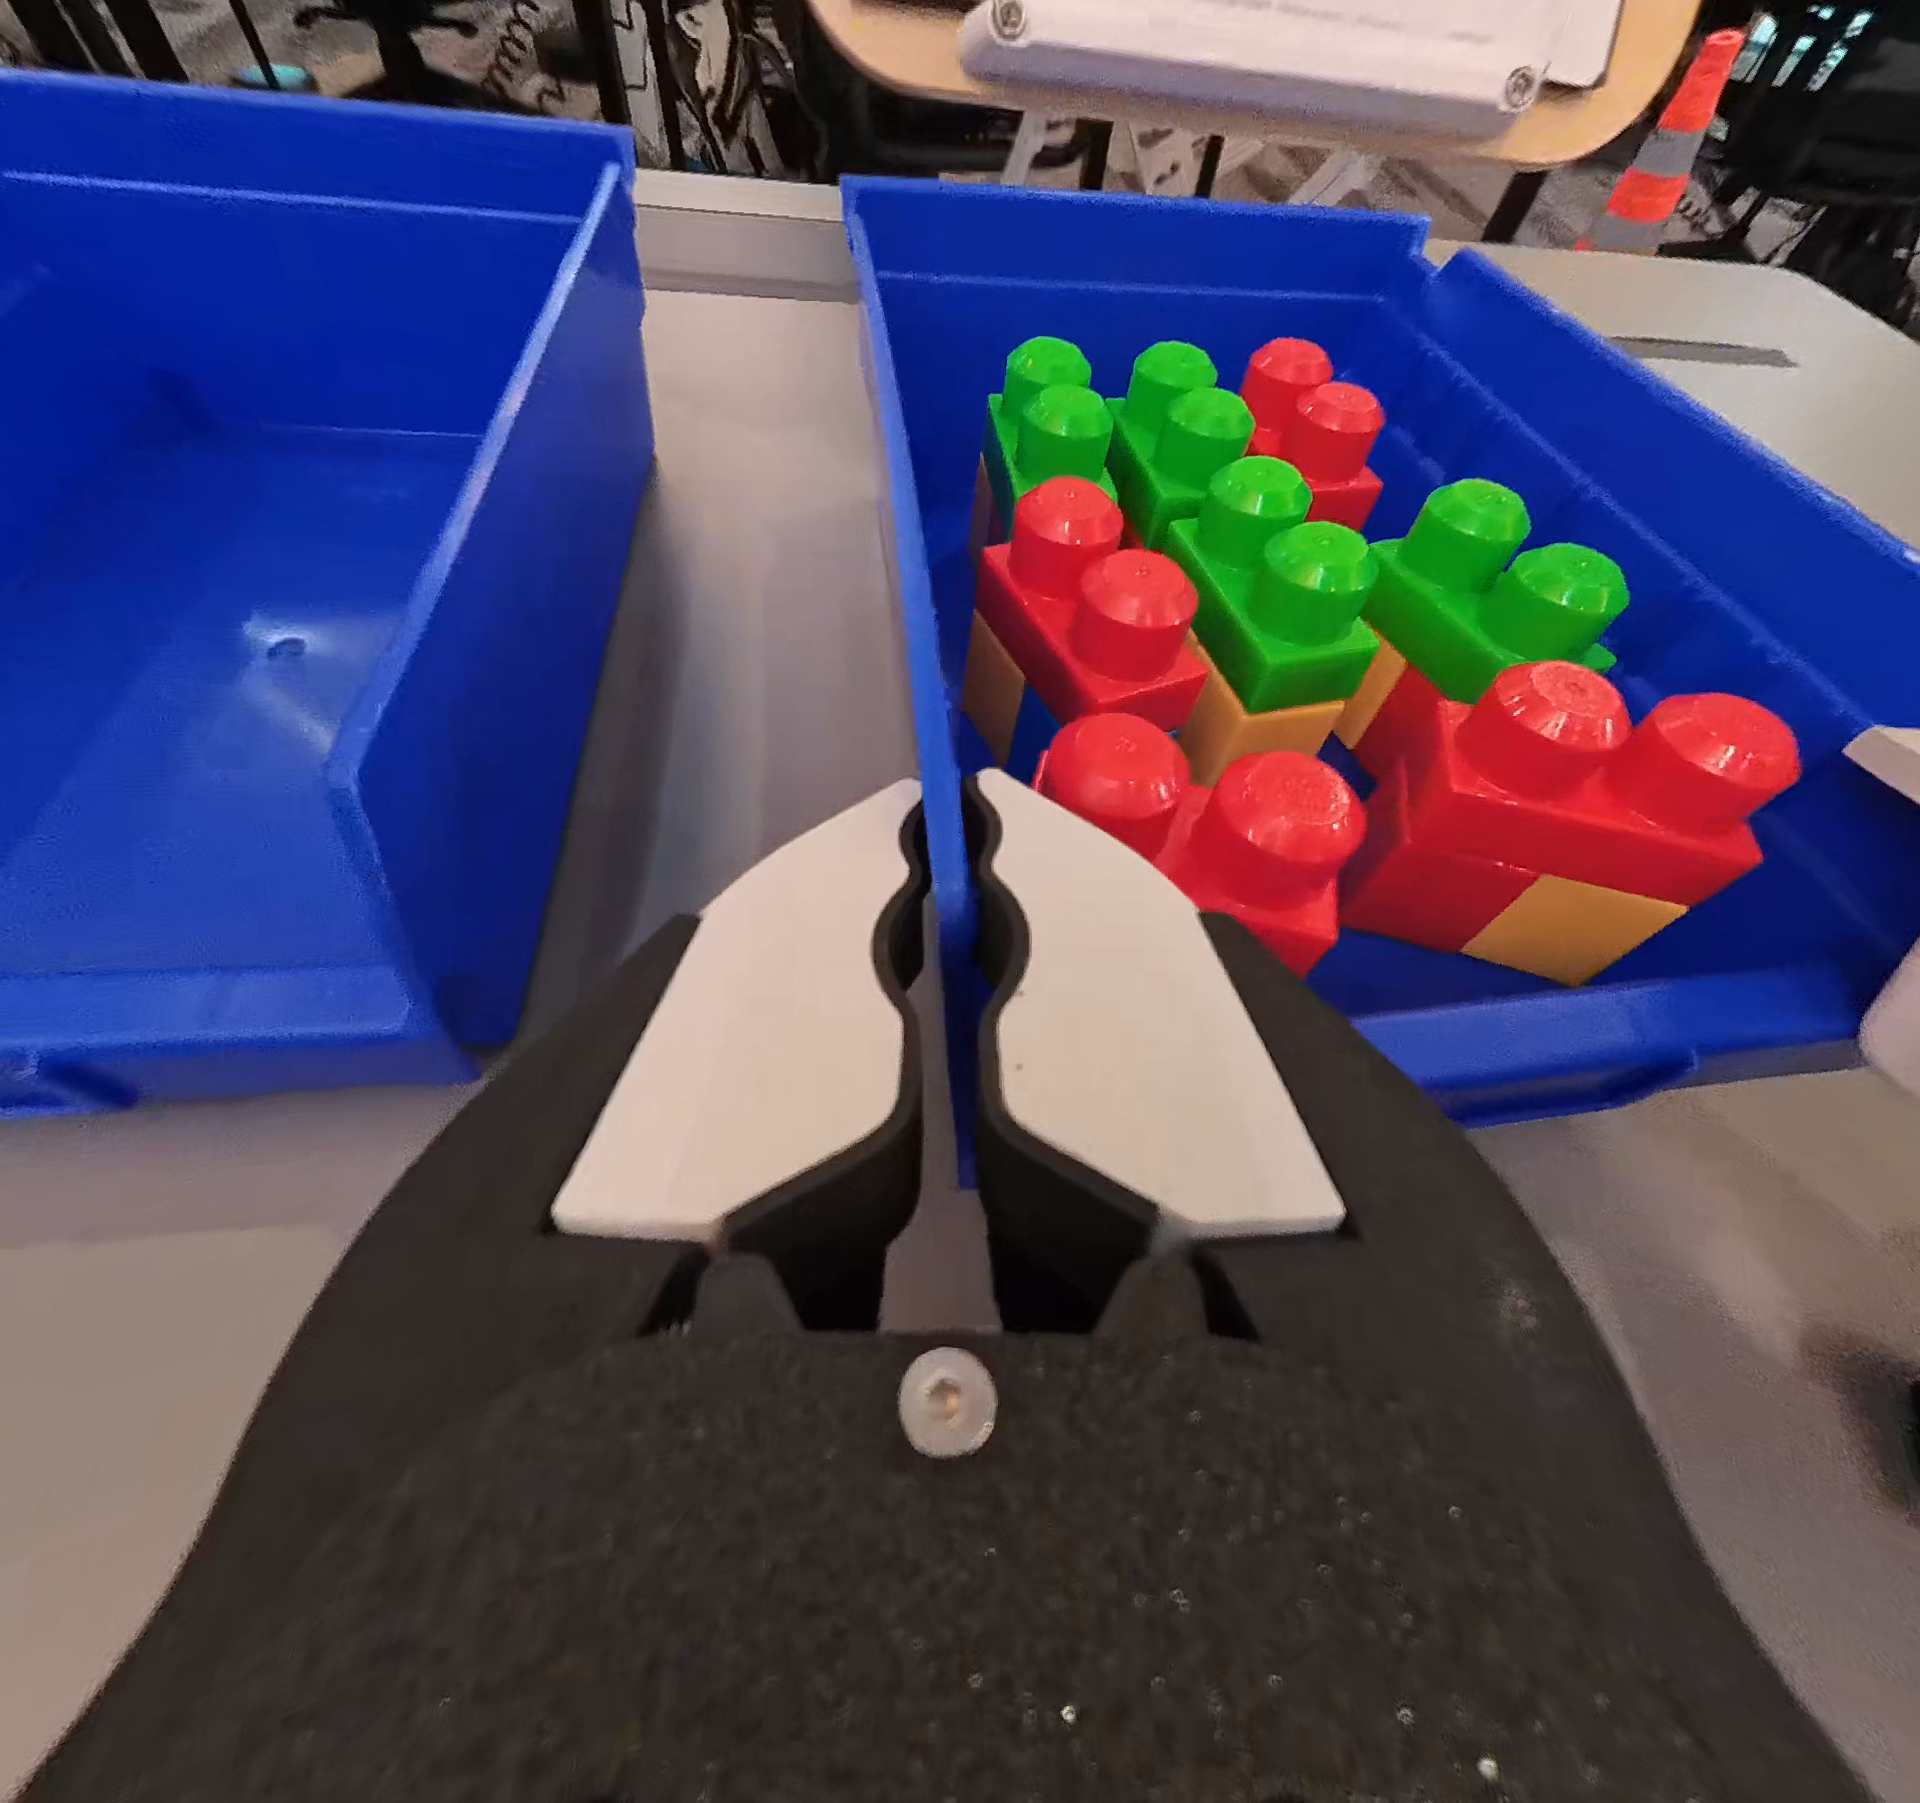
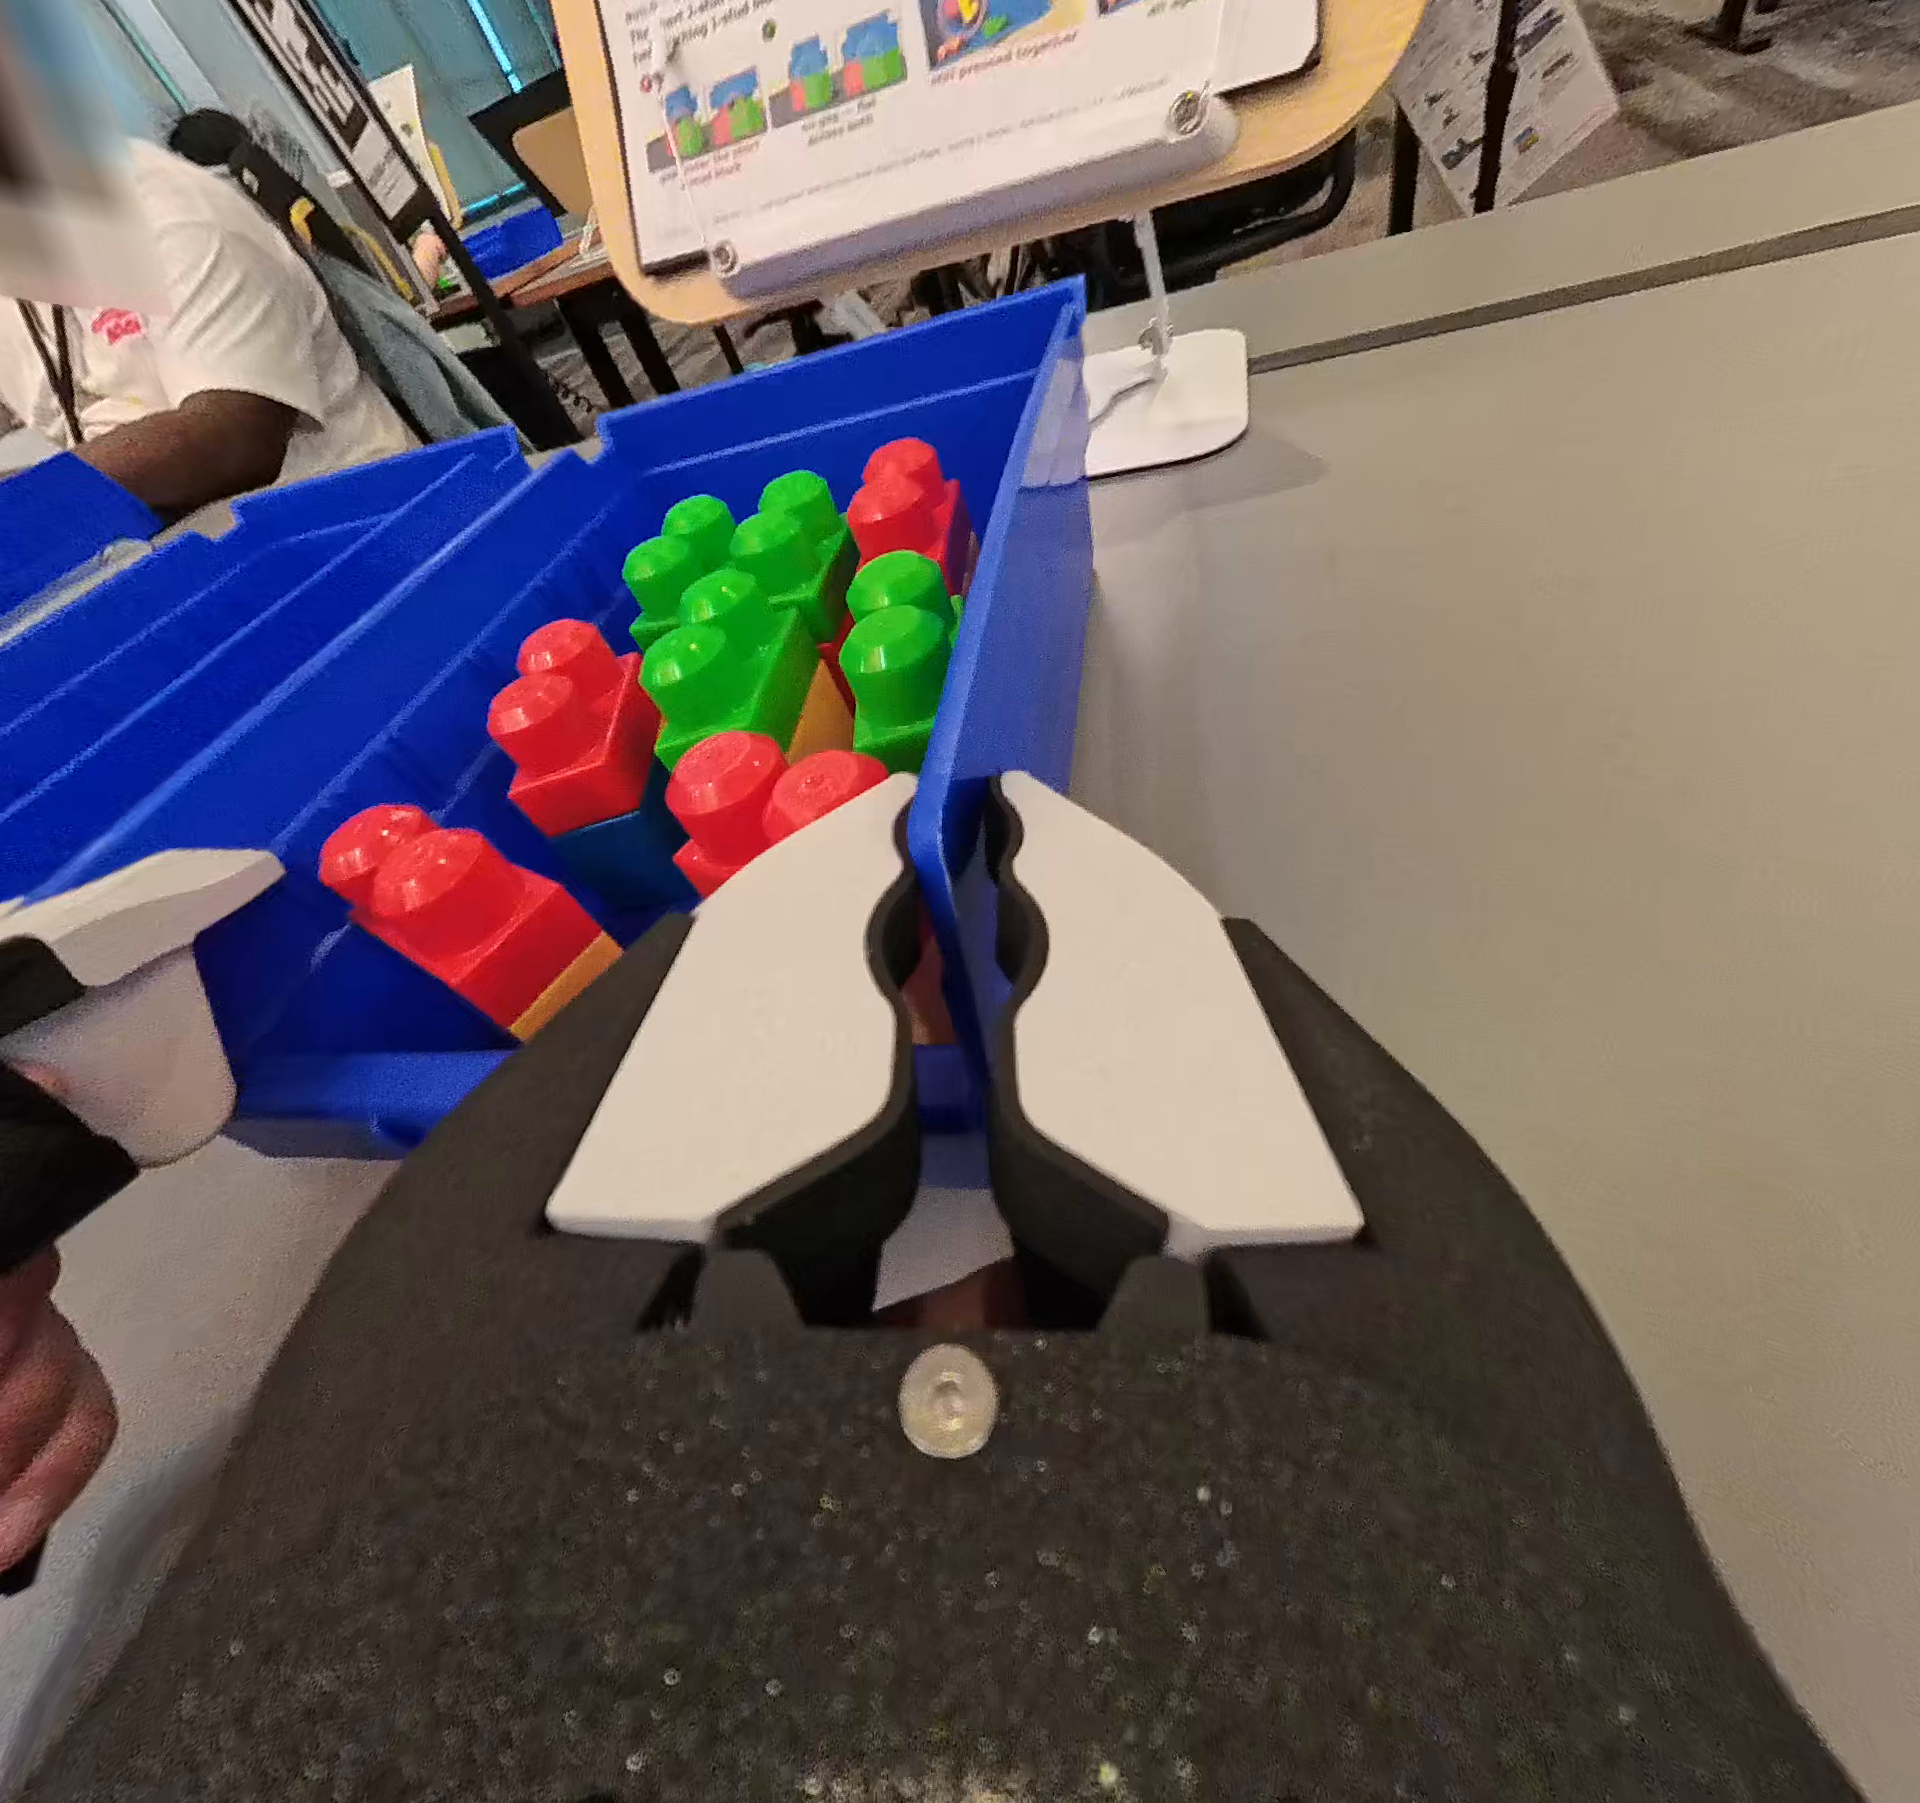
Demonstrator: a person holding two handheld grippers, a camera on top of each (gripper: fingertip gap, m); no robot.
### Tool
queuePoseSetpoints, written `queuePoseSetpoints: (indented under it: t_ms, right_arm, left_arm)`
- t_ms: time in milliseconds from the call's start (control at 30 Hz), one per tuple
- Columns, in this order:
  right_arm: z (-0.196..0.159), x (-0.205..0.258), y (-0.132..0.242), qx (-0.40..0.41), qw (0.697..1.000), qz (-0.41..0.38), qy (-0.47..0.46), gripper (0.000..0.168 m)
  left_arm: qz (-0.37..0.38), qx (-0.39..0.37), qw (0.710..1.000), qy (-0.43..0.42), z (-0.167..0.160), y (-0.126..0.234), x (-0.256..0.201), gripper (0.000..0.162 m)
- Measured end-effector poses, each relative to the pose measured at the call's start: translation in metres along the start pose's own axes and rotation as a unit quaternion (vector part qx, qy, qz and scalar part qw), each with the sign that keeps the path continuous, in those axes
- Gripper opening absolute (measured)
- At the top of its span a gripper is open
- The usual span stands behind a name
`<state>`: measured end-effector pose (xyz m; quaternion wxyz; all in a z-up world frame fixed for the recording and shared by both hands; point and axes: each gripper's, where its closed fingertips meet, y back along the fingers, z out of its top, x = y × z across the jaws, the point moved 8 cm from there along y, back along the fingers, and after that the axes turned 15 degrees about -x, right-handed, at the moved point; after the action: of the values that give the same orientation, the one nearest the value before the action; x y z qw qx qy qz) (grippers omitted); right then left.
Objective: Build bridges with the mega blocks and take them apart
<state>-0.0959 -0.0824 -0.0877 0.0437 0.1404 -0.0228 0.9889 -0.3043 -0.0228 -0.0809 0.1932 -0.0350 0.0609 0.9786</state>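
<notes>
Fingers, left gripper (image 1: pixel 945 797): clenched on the left side wall of the blue bin (image 1: pixel 1143 236), one grey finger (image 1: pixel 769 1005) outside the wall and one inside.
Fingers, right gripper (image 2: pixel 951 792): clenched on the right side wall of the same blue bin (image 2: pixel 831 382), one grey finger (image 2: pixel 758 1015) inside and one outside; the left gripper (image 2: pixel 125 964) is seen at 9 o'clock in the right wrist view.
Mega blocks (image 1: pixel 1278 610): held inside the gripped bin, toward 1 o'clock of the left gripper; two-stud pieces, glossy, with rounded studs pointing up.
Colours: green blocks (image 1: pixel 1174 423) are gathered toward the far wall, red blocks (image 1: pixel 1226 818) nearer the front wall; tan pieces (image 1: pixel 1569 932) are seen under several of them, and a blue piece (image 2: pixel 613 849) under one red block.
Arrangement: most are stacked two high and packed close together; a red-over-tan stack (image 2: pixel 468 912) leans at 8 o'clock in the right wrist view.
Second bin (image 1: pixel 312 558): blue, standing at 10 o'clock of the left gripper, apart from the gripped bin.
Surface: a grey table (image 2: pixel 1507 714) with a dark seam running across it.
Room: an instruction sheet on a rounded wooden board (image 2: pixel 987 91) is propped on a white stand (image 2: pixel 1174 392) behind the bin; an orange cone (image 1: pixel 1673 143) stands at 1 o'clock in the left wrist view; a person in a white shirt (image 2: pixel 187 330) is seated at 10 o'clock in the right wrist view.
</notes>
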Motion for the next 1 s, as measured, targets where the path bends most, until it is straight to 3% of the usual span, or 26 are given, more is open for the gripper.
queuePoseSetpoints:
  t_ms: [133,167,233,267,333,400,500,533,567,733,867,1000]
  right_arm:
    - [-0.007,-0.004,-0.002,0.010,1.000,0.011,0.000,0.010]
    - [-0.005,-0.005,-0.001,0.013,0.999,0.033,-0.003,0.012]
    - [-0.002,-0.011,0.004,0.020,0.998,0.056,-0.008,0.025]
    - [0.000,-0.016,0.009,0.018,0.998,0.060,-0.006,0.035]
    - [0.007,-0.023,0.023,0.000,0.996,0.085,-0.014,0.037]
    - [0.012,-0.029,0.038,-0.028,0.995,0.092,-0.001,0.037]
    - [0.015,-0.028,0.055,-0.058,0.991,0.114,0.031,0.034]
    - [0.014,-0.026,0.059,-0.059,0.990,0.122,0.038,0.033]
    - [0.013,-0.025,0.061,-0.061,0.989,0.128,0.039,0.030]
    - [0.011,-0.018,0.063,-0.057,0.988,0.137,0.048,0.027]
    - [0.008,-0.009,0.065,-0.048,0.987,0.150,0.036,0.024]
    - [0.005,0.001,0.066,-0.044,0.985,0.164,0.041,0.023]
  left_arm:
    - [-0.004,-0.014,1.000,0.008,-0.007,0.001,0.002,0.011]
    - [-0.016,-0.012,1.000,0.010,-0.007,0.001,0.001,0.023]
    - [-0.031,-0.015,0.999,0.008,0.002,0.006,0.004,0.069]
    - [-0.051,-0.020,0.999,0.006,0.012,0.010,0.004,0.074]
    - [-0.091,-0.011,0.996,0.005,0.046,0.026,0.008,0.071]
    - [-0.081,-0.057,0.995,-0.005,0.099,0.048,0.030,0.064]
    - [0.012,-0.134,0.990,-0.047,0.161,0.073,0.098,0.051]
    - [0.044,-0.143,0.987,-0.063,0.170,0.073,0.127,0.038]
    - [0.067,-0.125,0.987,-0.074,0.169,0.068,0.158,0.036]
    - [0.051,0.100,0.993,-0.024,0.089,0.021,0.263,0.083]
    - [0.079,0.110,0.991,-0.019,0.040,0.011,0.295,0.083]
    - [0.036,0.105,0.994,0.019,0.021,-0.005,0.289,0.060]
